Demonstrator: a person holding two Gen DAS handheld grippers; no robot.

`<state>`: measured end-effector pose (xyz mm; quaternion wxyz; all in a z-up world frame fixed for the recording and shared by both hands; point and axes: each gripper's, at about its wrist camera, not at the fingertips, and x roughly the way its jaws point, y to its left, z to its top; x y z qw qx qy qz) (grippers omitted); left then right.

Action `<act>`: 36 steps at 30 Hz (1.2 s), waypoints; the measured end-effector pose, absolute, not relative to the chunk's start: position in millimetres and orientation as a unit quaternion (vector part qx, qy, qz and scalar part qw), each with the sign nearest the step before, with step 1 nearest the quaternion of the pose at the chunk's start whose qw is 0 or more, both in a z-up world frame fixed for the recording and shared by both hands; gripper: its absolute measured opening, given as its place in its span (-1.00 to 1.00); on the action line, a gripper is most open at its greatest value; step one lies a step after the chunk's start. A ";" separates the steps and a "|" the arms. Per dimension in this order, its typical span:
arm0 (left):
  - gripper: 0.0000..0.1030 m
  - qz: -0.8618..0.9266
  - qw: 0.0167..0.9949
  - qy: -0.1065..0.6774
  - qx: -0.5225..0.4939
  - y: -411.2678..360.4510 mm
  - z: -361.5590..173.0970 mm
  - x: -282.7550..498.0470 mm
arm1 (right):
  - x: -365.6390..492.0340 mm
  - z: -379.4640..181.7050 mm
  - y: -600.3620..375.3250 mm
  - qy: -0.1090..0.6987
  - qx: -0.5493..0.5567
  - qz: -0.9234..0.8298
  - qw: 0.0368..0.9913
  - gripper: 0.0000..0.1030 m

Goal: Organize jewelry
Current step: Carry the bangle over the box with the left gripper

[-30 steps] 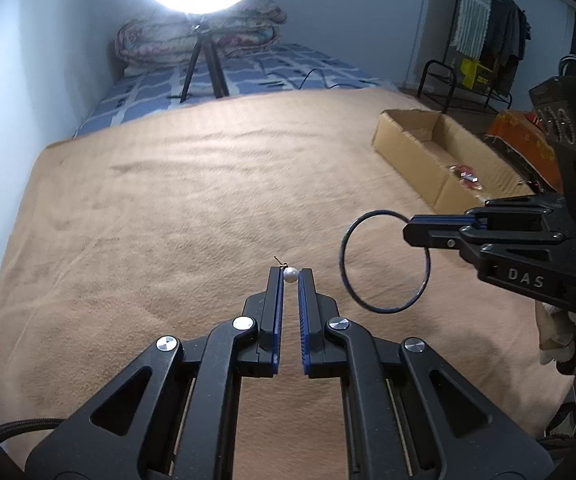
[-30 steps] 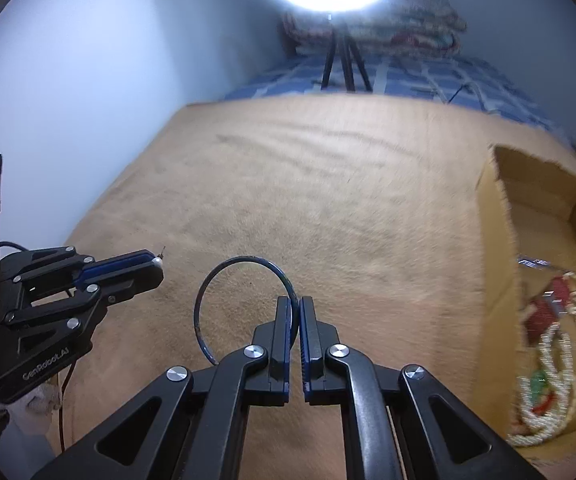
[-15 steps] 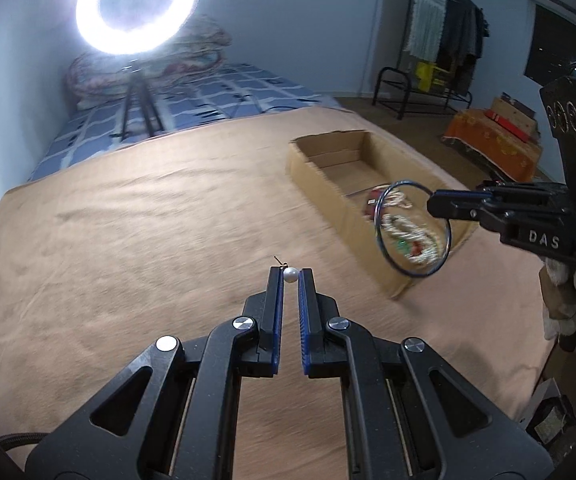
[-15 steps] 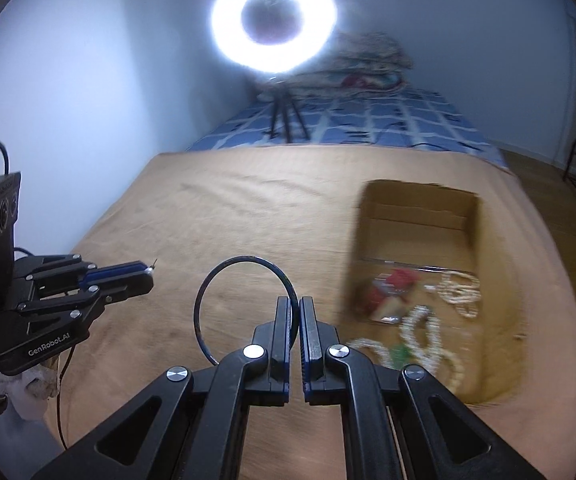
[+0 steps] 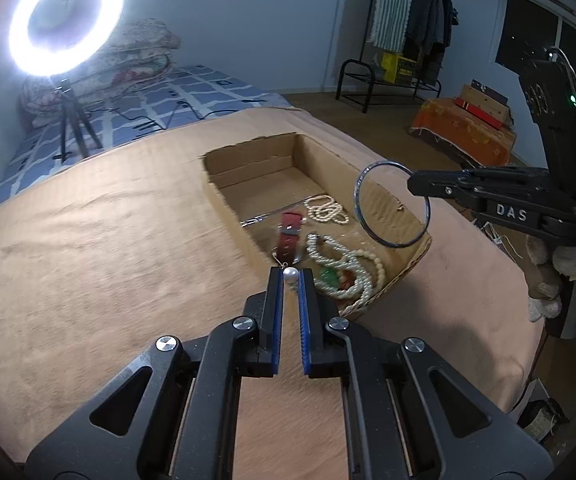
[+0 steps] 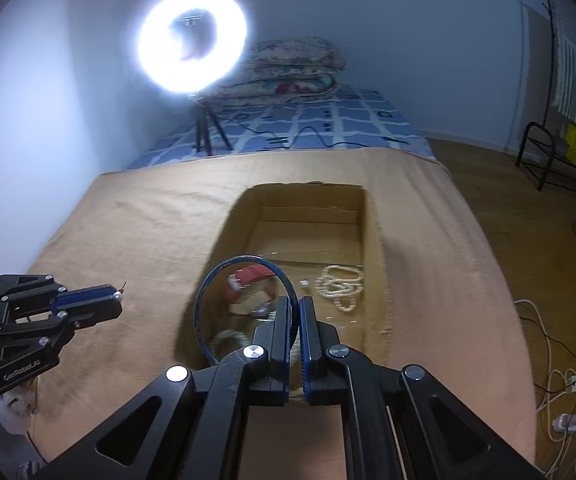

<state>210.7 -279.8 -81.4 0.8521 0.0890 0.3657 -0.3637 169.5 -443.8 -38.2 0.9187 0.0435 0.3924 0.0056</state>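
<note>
Cardboard box [image 5: 402, 276] nearer; possibly metal bangle [image 5: 392, 205].

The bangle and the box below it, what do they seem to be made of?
The bangle looks like thin metal with a dark bluish gloss; its rim glints, though coated plastic is possible. The box is plain brown cardboard, matte, with torn, ragged edges.

A home bedroom: a bed [image 5: 108, 240] is lying under a tan blanket, folded quilts [image 6: 292, 68] are sitting at its far end, clothes are hanging on a rack [image 5: 412, 24] at far right, and a ring light [image 5: 66, 20] is glowing far left.
</note>
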 end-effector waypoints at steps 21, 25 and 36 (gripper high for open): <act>-0.90 -0.364 0.845 0.376 0.111 -341.8 -106.8 210.2 | 226.3 -58.7 -503.5 0.399 0.073 -0.019 0.914 -0.97; -0.90 -0.366 0.842 0.379 0.112 -347.2 -111.3 212.3 | 238.9 -64.7 -500.1 0.404 0.071 -0.014 0.912 -0.97; -0.90 -0.365 0.835 0.395 0.113 -353.6 -123.0 221.4 | 263.7 -84.0 -493.2 0.423 0.066 -0.008 0.904 -0.98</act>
